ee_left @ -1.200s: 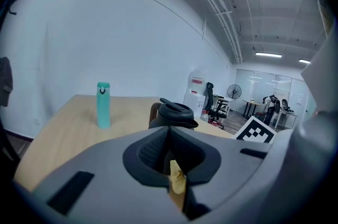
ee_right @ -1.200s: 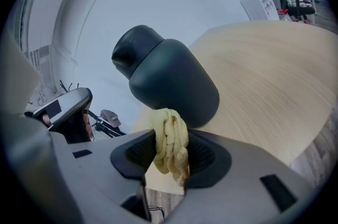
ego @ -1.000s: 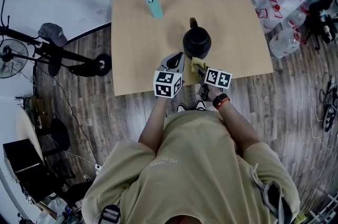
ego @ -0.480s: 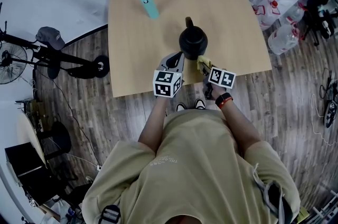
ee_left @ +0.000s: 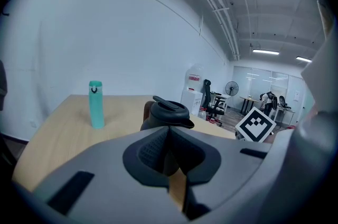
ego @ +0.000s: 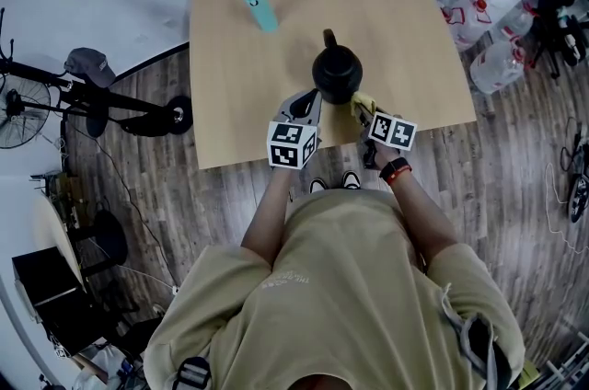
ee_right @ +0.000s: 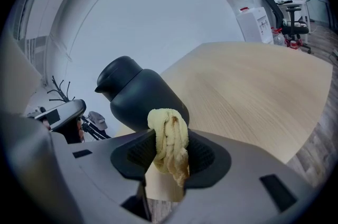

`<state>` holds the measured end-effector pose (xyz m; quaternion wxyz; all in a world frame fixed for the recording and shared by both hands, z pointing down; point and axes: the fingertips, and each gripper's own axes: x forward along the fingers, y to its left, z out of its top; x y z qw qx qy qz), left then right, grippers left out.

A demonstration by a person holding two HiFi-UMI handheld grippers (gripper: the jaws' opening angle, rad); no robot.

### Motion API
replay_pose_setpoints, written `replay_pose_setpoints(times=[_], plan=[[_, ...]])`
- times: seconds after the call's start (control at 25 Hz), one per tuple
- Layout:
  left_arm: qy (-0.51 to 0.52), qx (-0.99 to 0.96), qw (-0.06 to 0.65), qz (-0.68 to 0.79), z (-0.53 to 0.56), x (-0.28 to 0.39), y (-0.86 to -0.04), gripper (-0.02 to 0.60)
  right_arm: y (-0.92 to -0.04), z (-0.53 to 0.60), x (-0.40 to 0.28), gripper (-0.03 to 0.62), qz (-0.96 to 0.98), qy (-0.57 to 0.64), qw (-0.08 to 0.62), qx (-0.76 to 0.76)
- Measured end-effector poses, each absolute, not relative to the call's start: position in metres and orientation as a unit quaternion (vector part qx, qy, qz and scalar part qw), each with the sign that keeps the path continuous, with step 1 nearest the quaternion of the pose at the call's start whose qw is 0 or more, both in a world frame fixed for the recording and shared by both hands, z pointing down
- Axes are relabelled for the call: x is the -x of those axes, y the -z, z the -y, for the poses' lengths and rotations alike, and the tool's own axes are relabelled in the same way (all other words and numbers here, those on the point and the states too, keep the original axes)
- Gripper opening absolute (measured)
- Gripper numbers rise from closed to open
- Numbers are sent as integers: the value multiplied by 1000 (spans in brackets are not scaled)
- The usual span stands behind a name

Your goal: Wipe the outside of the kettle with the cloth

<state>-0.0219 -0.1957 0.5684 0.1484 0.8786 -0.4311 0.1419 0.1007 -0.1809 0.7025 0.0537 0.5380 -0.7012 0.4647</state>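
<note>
On the near half of the light wooden table (ego: pixel 405 20), toward the person's edge: matte black kettle (ego: pixel 337 72), upright, lid on. The rest of the top is bare wood in both gripper views (ee_left: pixel 63 128) (ee_right: pixel 253 85).

Kettle fills the middle of the left gripper view (ee_left: pixel 168 114). In the right gripper view it sits up and left (ee_right: pixel 140 96), spout pointing left in that picture.

Left gripper (ego: pixel 308 100), grey, marker cube at the back: just near-left of the kettle, nose aimed at it. Its own view shows the jaws (ee_left: pixel 169 133) pressed together, nothing between them, kettle just beyond the tips.

Right gripper (ego: pixel 368 114), same build: near-right of the kettle, angled in at its side.

Tall teal cylindrical bottle (ego: pixel 259 8): far-left area of the table, well apart from the kettle, upright (ee_left: pixel 95 104).

Small yellow terry cloth (ego: pixel 361 103): bunched into a wad, pinched between the right gripper's jaws (ee_right: pixel 170 150), with folds sticking out above and below the pads (ee_right: pixel 168 130). It sits at the kettle's lower right side. Touching or just off, can't tell.
</note>
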Motion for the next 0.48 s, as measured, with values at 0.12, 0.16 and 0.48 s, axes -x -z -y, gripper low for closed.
replay_pose_setpoints(times=[0.12,0.16,0.48], plan=[[-147,-878,146,431,197,18,-571,25,-702,189,-112,166,698,-462,48,-544],[-149,-878,145,430,198,18,-572,25,-701,194,-115,166,698,-460,46,-546],[-159,-876,143,432,202,16,-573,25,-699,229,-134,166,708,-446,63,-544]])
